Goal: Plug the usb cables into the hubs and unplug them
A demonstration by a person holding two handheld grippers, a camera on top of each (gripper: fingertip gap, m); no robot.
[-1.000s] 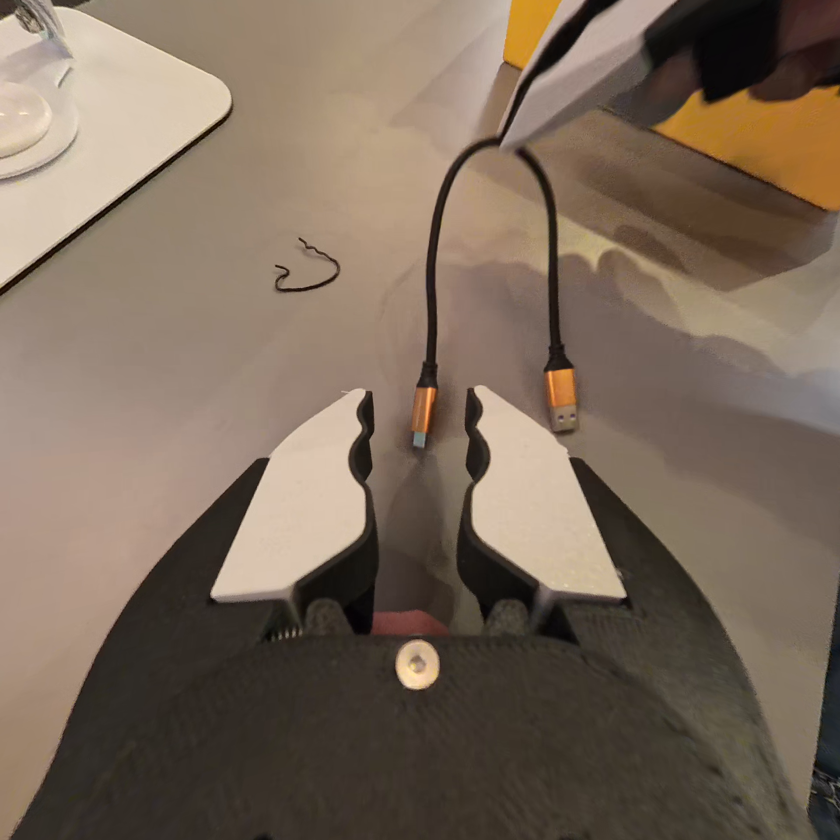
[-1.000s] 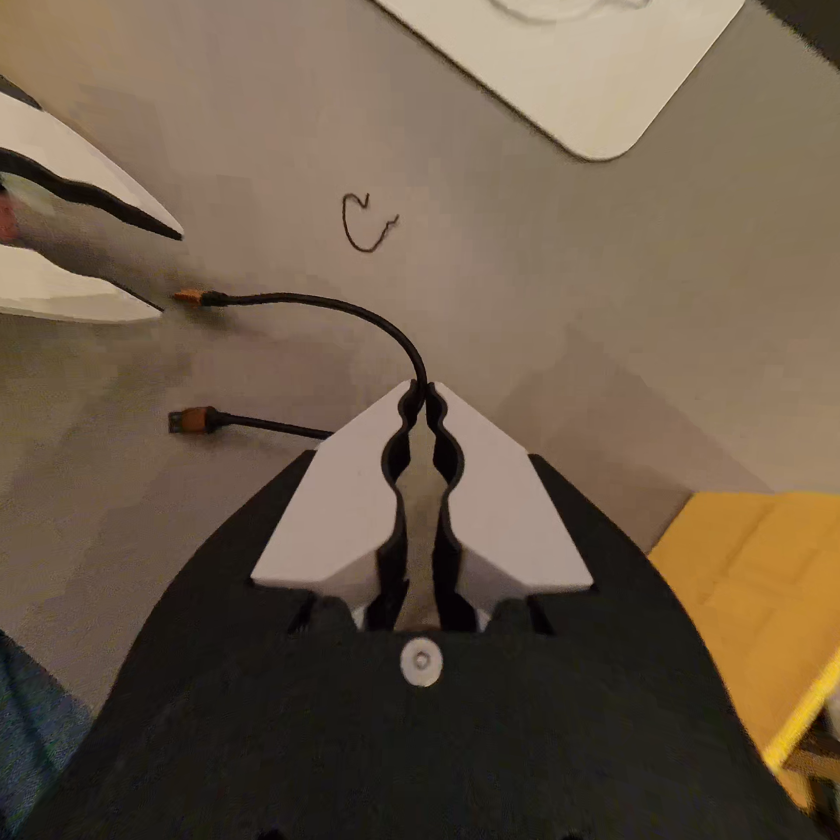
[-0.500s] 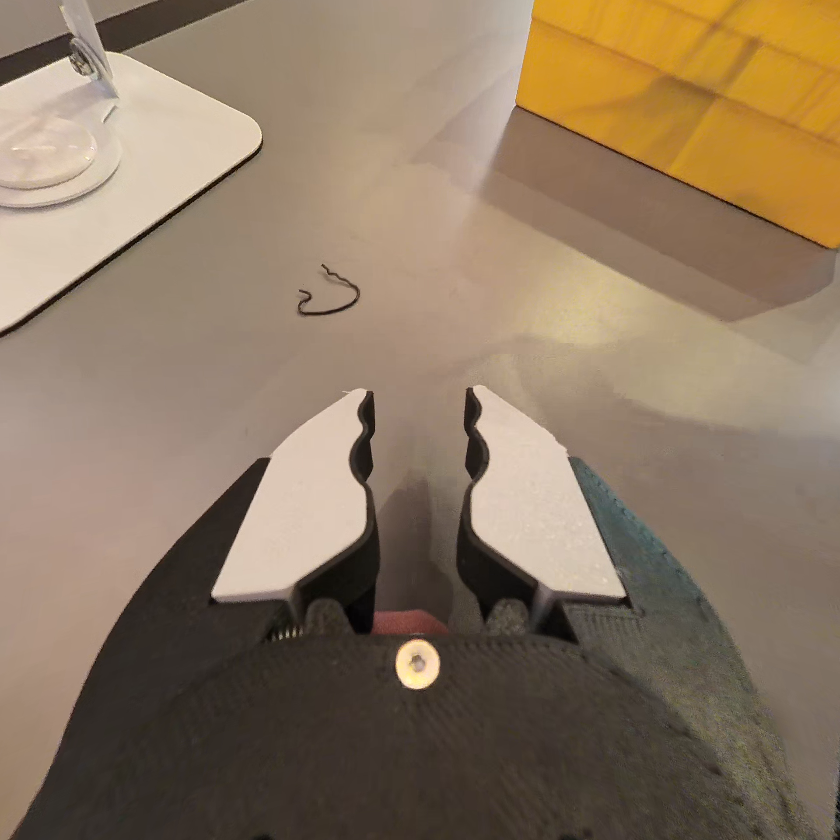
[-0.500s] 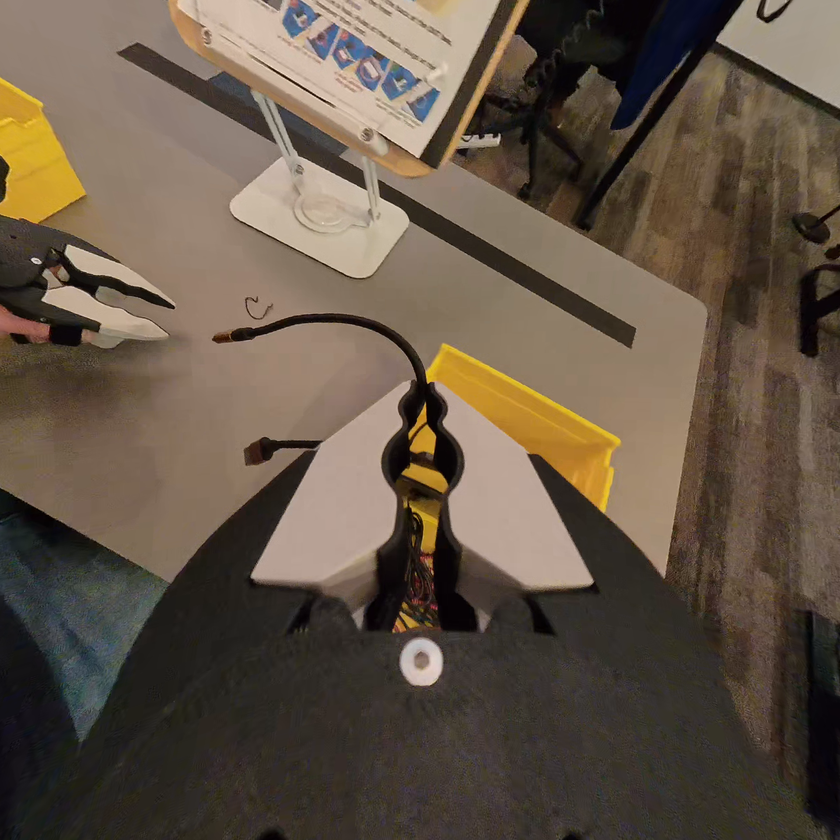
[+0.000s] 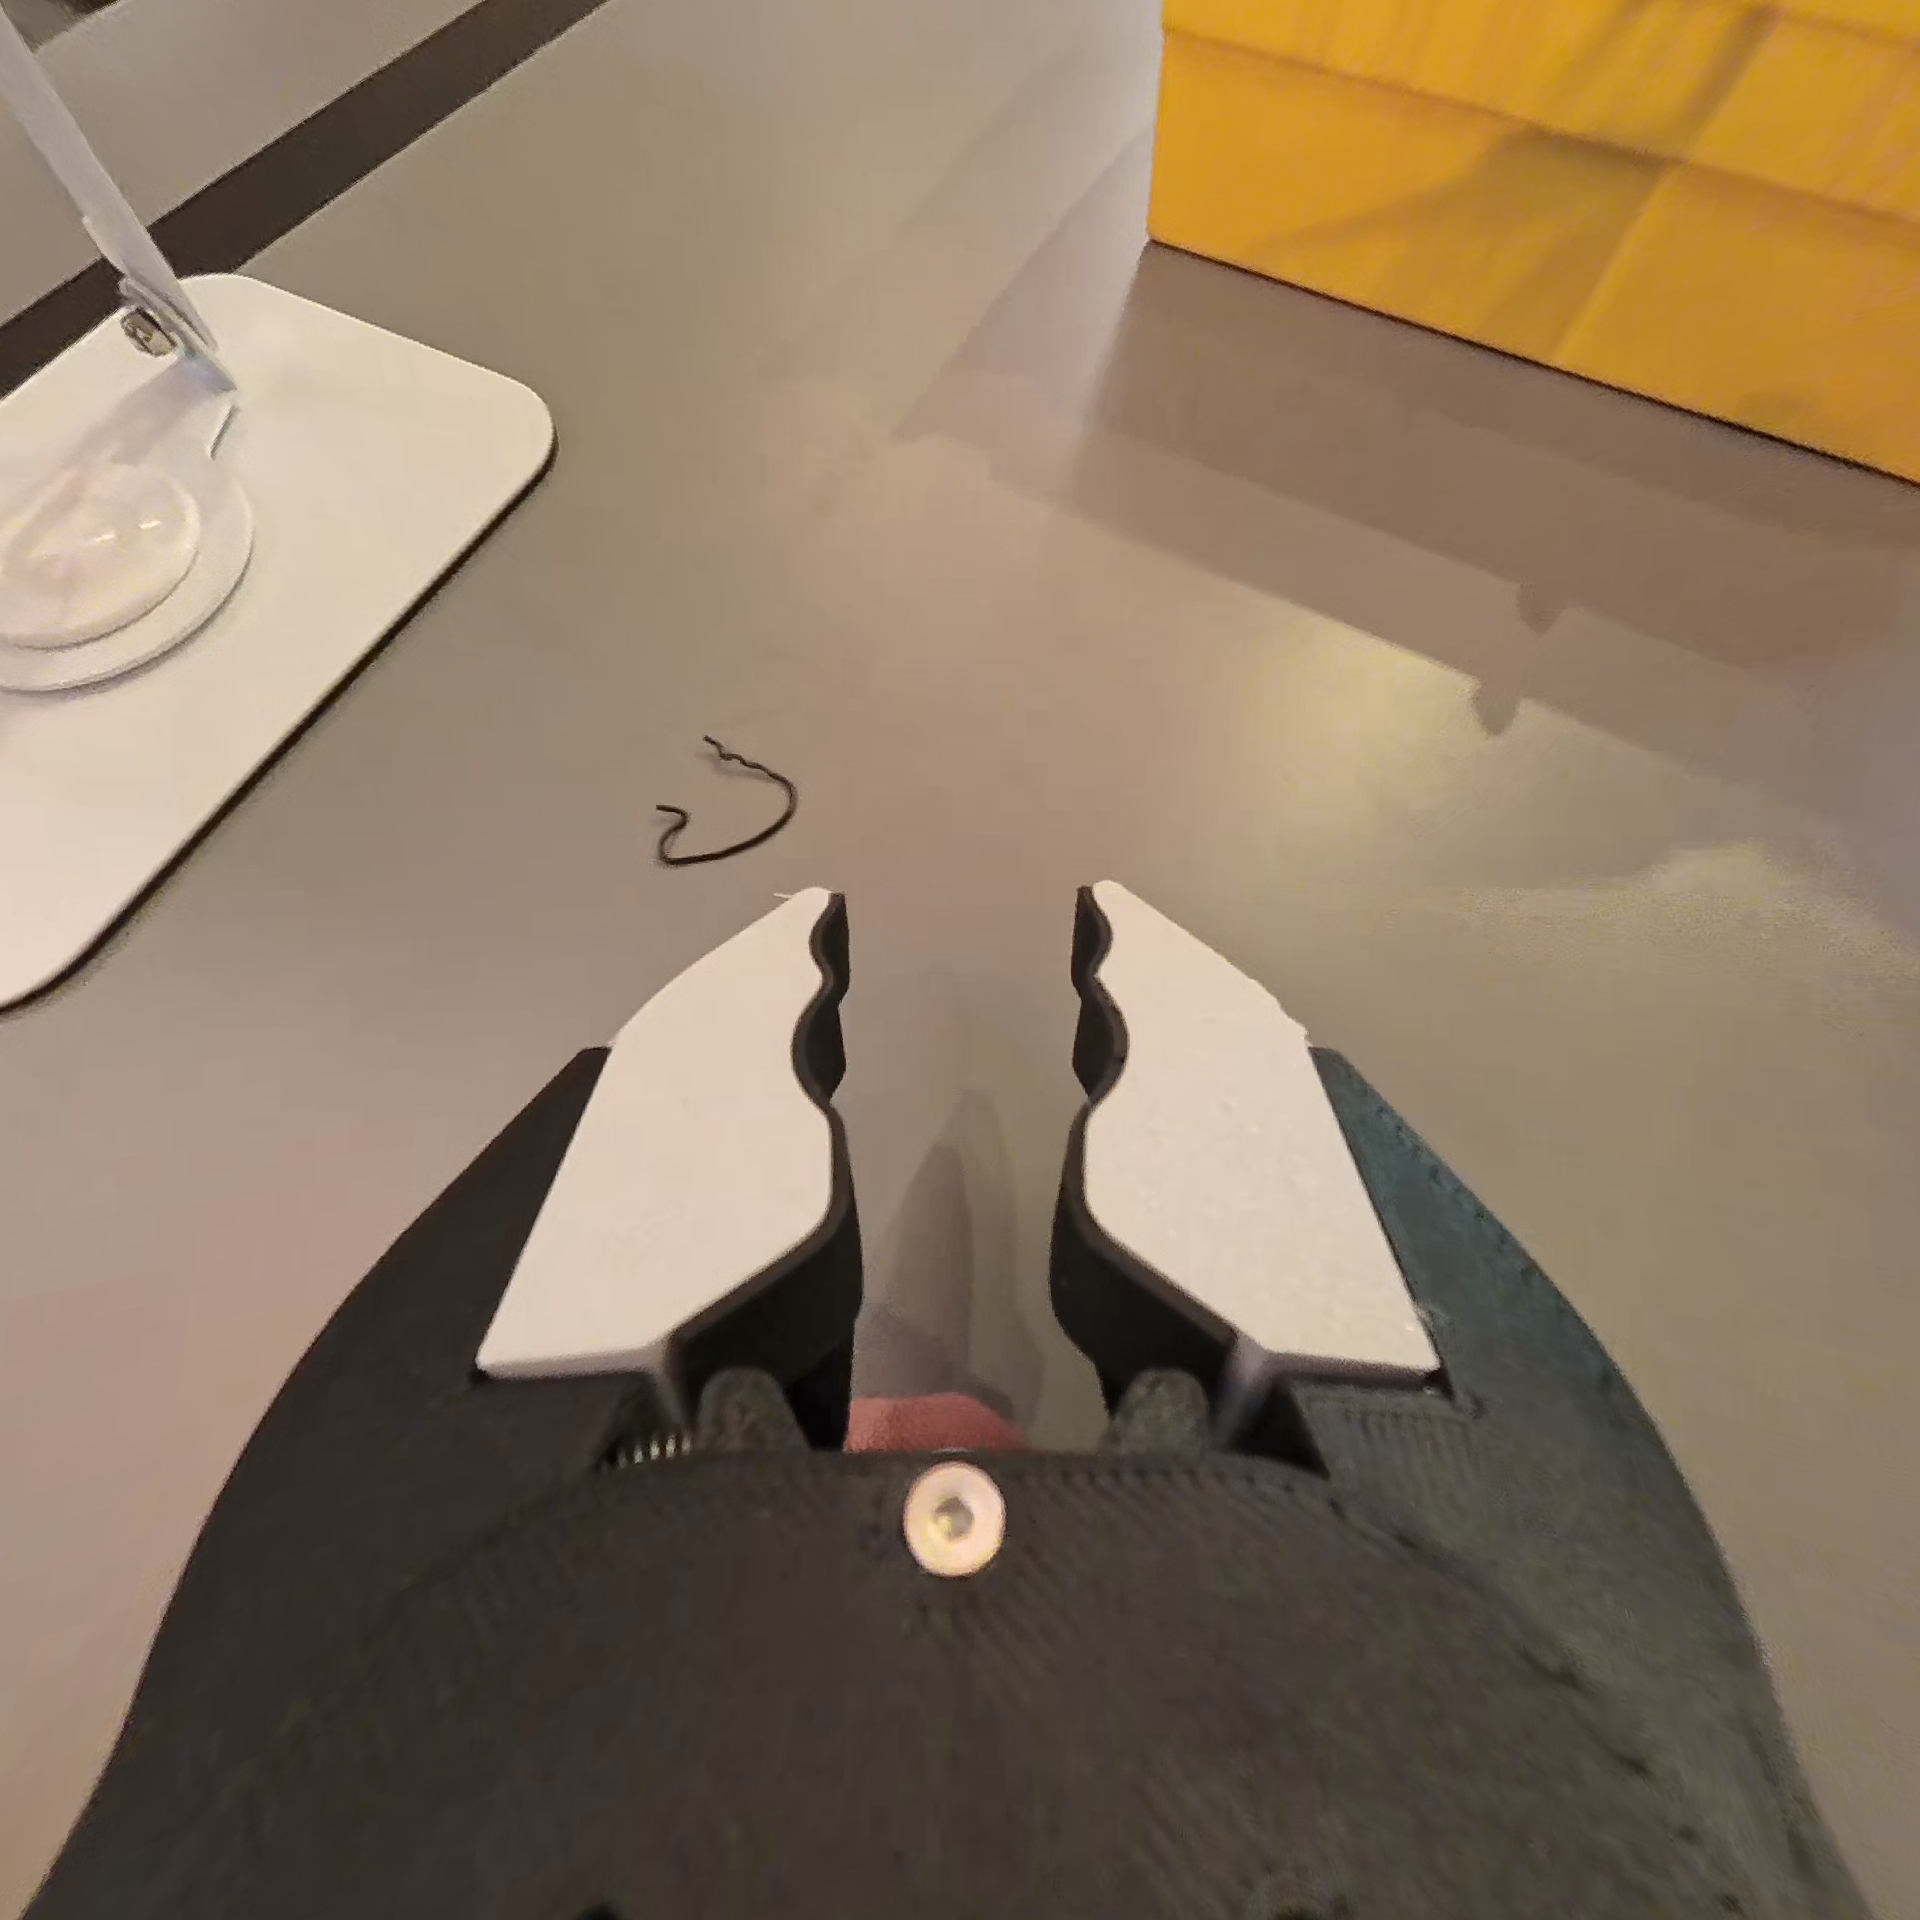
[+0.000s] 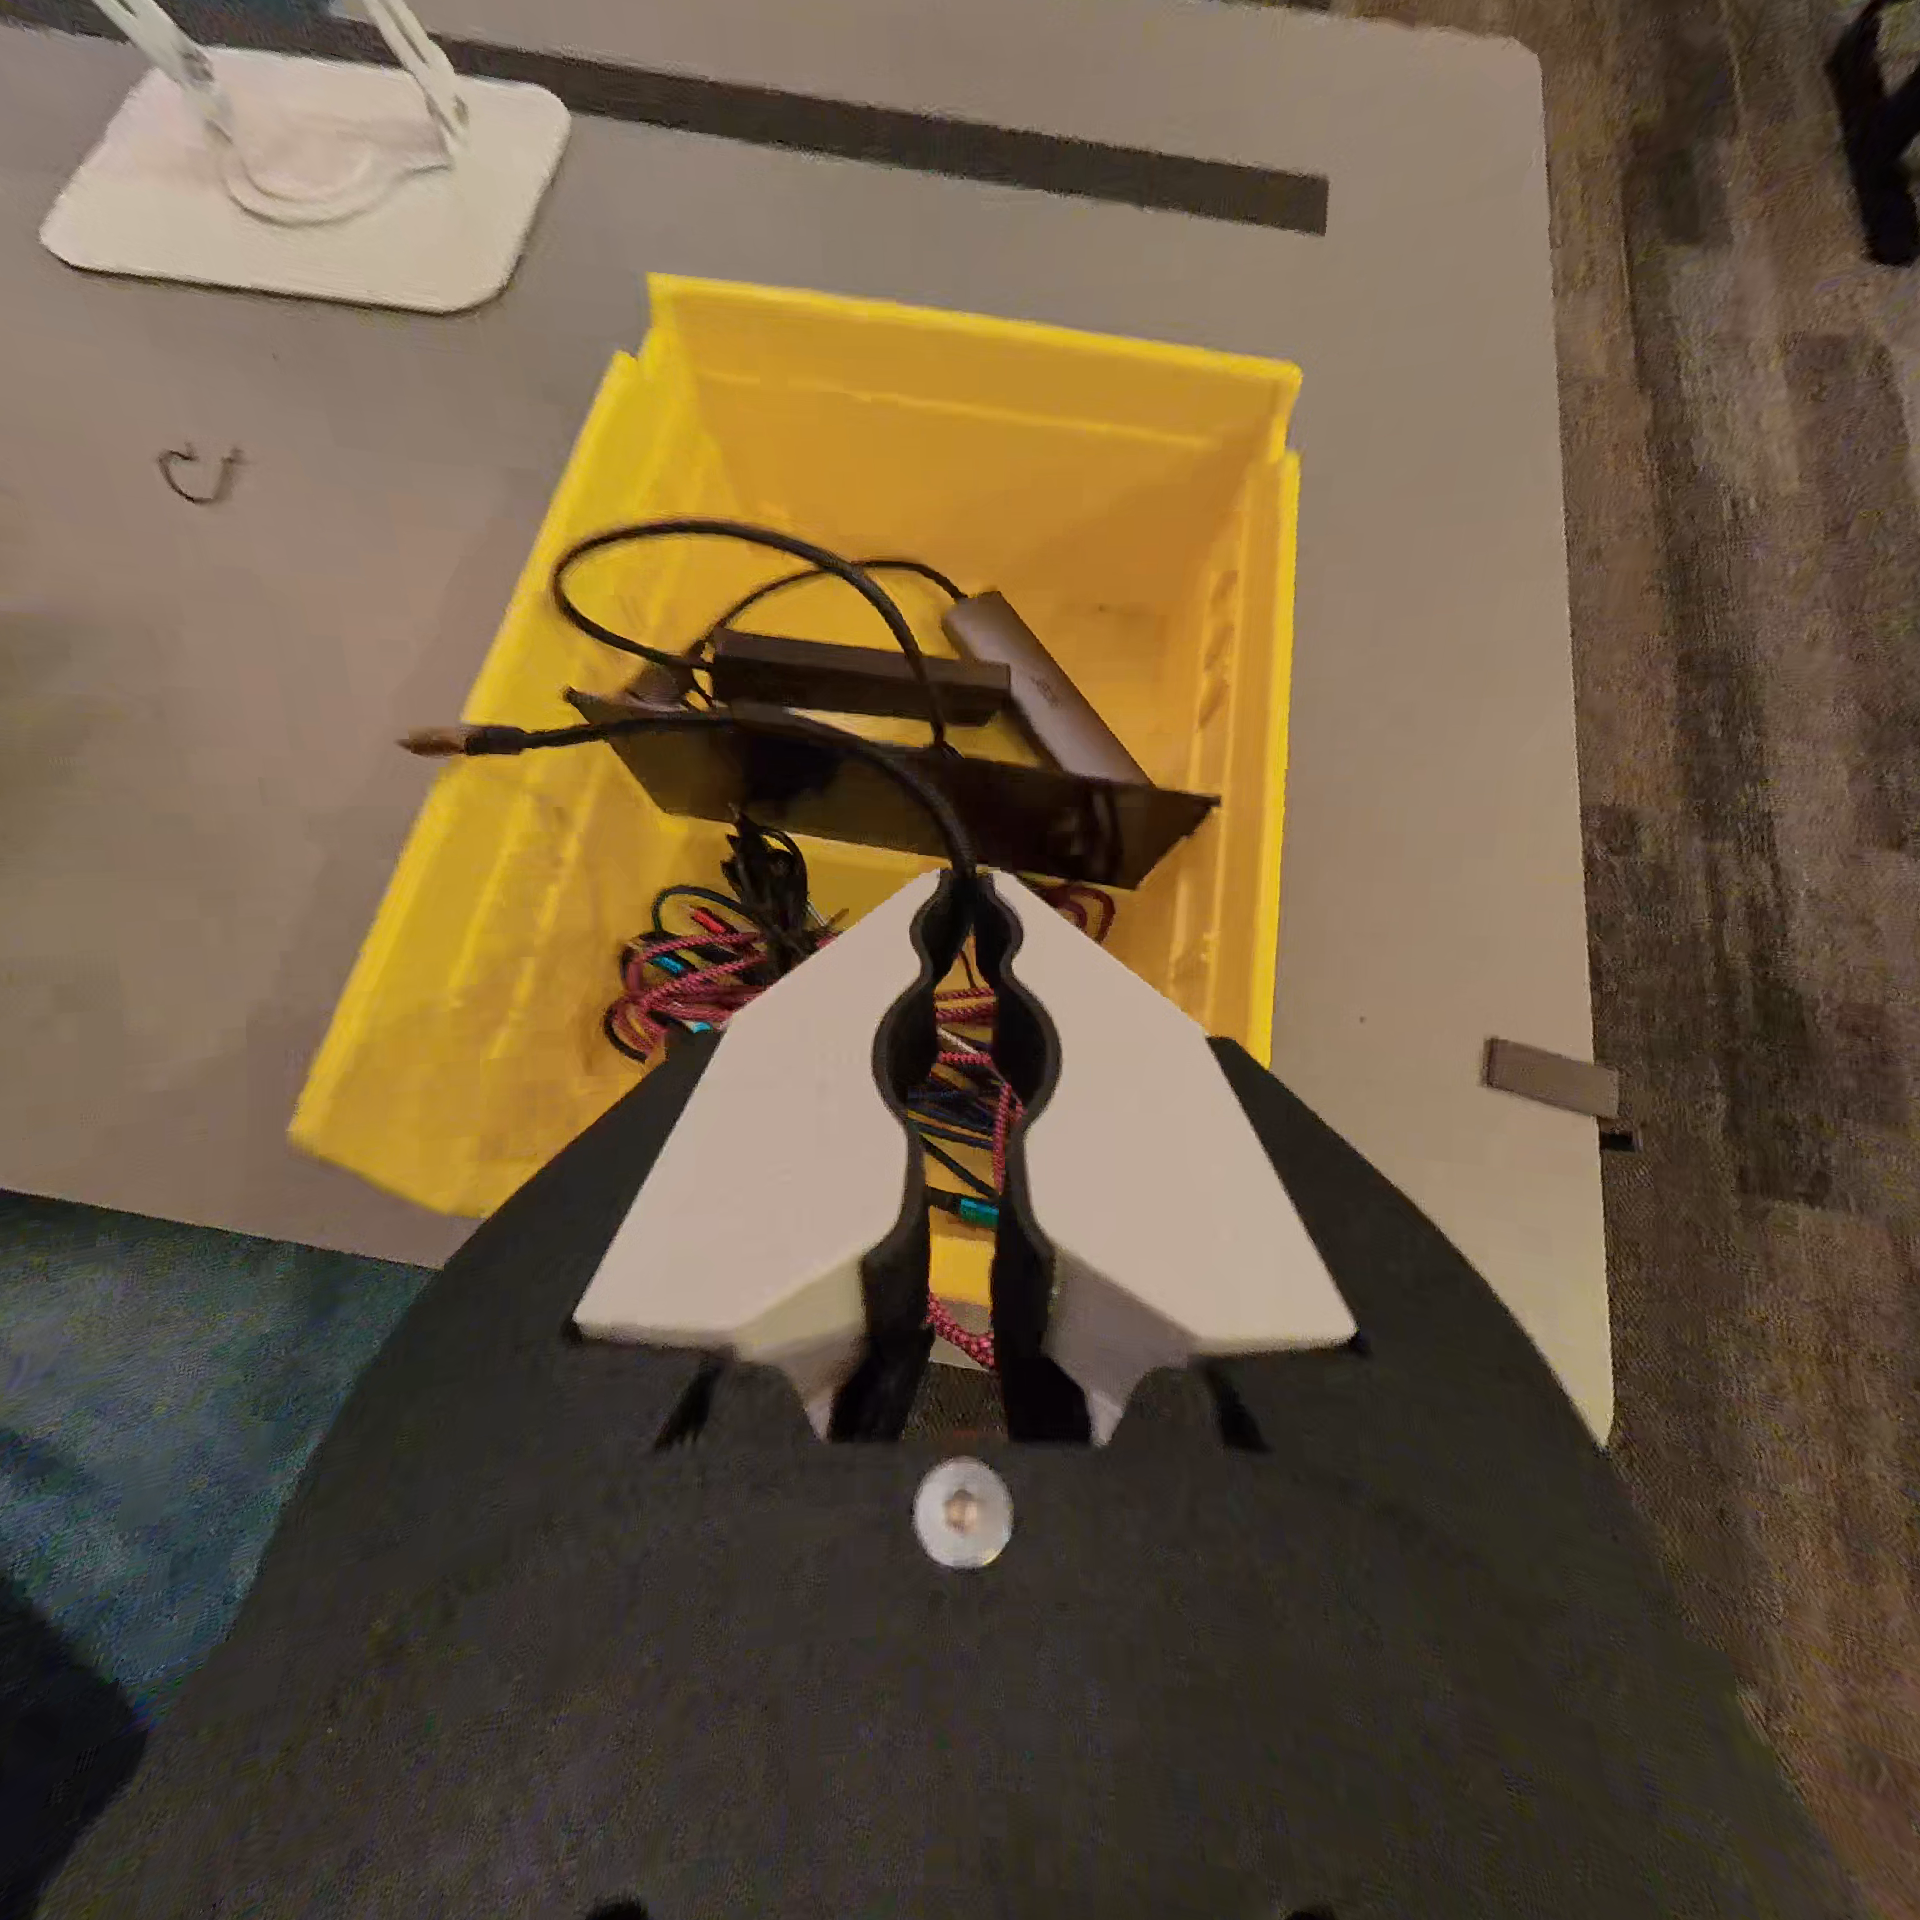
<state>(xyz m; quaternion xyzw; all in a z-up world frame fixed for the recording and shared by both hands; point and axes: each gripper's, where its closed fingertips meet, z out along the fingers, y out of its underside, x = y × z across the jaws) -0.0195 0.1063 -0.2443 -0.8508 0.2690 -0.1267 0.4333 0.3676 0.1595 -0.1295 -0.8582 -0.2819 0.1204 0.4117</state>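
Observation:
My right gripper (image 6: 961, 883) is shut on the middle of a short black USB cable (image 6: 831, 738) and holds it in the air above the yellow bin (image 6: 935, 332). The cable's orange-collared plug (image 6: 431, 741) sticks out to the left. In the bin lie a grey hub (image 6: 1049, 691), a black hub (image 6: 862, 675), a black divider plate (image 6: 1039, 810) and a tangle of red and black cables (image 6: 707, 966). My left gripper (image 5: 961, 914) is open and empty, low over the grey table (image 5: 1039, 623).
A white stand base (image 5: 343, 488) sits at the left; it also shows in the right wrist view (image 6: 312, 208). A small black wire scrap (image 5: 727, 805) lies just ahead of the left gripper. The yellow bin's wall (image 5: 1558, 187) is at the far right. The table's right edge (image 6: 1569, 727) drops to the floor. Across from one pair of fingers to the other is roughly 40 cm. My left tips are about 30 cm from the black hub (image 6: 862, 675), my right tips only 15 cm.
My right gripper has lifted the black cable off the table and carried it right, over the yellow bin. The cable has left the left wrist view; the left gripper has stayed open.

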